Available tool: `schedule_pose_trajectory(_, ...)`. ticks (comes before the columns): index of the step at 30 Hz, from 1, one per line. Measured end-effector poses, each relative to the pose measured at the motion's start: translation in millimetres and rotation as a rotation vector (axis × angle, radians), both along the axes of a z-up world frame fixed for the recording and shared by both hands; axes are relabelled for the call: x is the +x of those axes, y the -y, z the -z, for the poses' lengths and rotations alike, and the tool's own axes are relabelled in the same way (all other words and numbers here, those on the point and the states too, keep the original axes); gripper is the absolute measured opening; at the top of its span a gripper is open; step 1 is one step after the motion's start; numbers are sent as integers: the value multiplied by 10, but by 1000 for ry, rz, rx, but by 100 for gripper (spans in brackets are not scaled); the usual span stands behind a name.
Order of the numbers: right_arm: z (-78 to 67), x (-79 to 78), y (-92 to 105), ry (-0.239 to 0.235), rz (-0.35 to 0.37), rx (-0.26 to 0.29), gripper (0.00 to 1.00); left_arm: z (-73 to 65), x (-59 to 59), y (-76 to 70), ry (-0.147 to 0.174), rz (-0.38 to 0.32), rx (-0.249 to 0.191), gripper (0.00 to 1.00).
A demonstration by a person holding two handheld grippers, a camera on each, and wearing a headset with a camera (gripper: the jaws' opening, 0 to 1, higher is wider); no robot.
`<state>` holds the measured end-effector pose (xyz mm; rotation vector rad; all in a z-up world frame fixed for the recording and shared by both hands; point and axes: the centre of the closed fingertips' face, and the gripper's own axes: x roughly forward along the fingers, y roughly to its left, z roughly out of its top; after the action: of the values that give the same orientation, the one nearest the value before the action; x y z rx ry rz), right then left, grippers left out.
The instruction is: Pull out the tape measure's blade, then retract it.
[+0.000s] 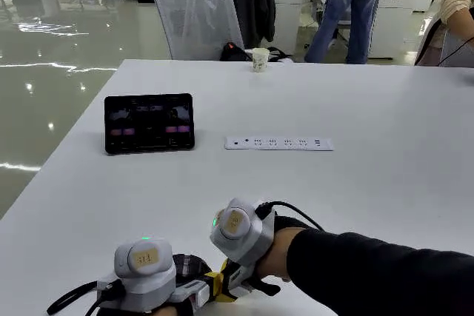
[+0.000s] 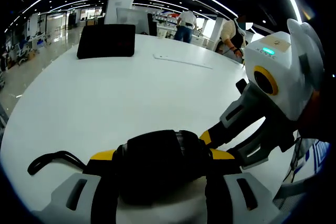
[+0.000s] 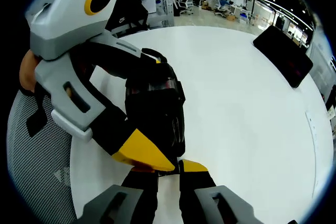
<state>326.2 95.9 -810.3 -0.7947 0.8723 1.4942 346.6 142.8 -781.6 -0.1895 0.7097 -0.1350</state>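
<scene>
The head view takes in the white table (image 1: 385,183), with a dark tablet (image 1: 149,122) and a power strip (image 1: 278,143) well beyond the work. The left gripper view shows the left gripper (image 2: 157,182) clamped around the black-and-yellow tape measure (image 2: 157,153) near the table's front edge. In the right gripper view the right gripper (image 3: 176,174), jaws nearly together, pinches its yellow corner.

The left gripper (image 2: 160,192) clamps a black-and-yellow tape measure (image 2: 157,163) on the white table (image 2: 105,98). From the right, the right gripper (image 2: 223,148) pinches its yellow end.
</scene>
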Motion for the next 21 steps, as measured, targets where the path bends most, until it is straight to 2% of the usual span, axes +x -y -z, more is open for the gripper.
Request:
schedule_pose_trajectory(6, 1, -1, 2, 0, -12, 23, 12, -4, 1, 2, 6, 5, 0, 62)
schedule_pose_trajectory(7, -1, -3, -9, 14, -41, 34, 12, -5, 0, 4, 5, 8, 0, 63)
schedule_pose_trajectory(11, -3, 4, -1, 12, -19, 49, 13, -2, 6, 1, 4, 3, 1, 63)
schedule_pose_trajectory(17, -3, 9, 11, 32, 22, 69, 13, -14, 8, 11, 24, 14, -2, 64)
schedule_pose_trajectory(21, -7, 32, 31, 52, 74, 97, 15, -15, 10, 14, 12, 40, -7, 64)
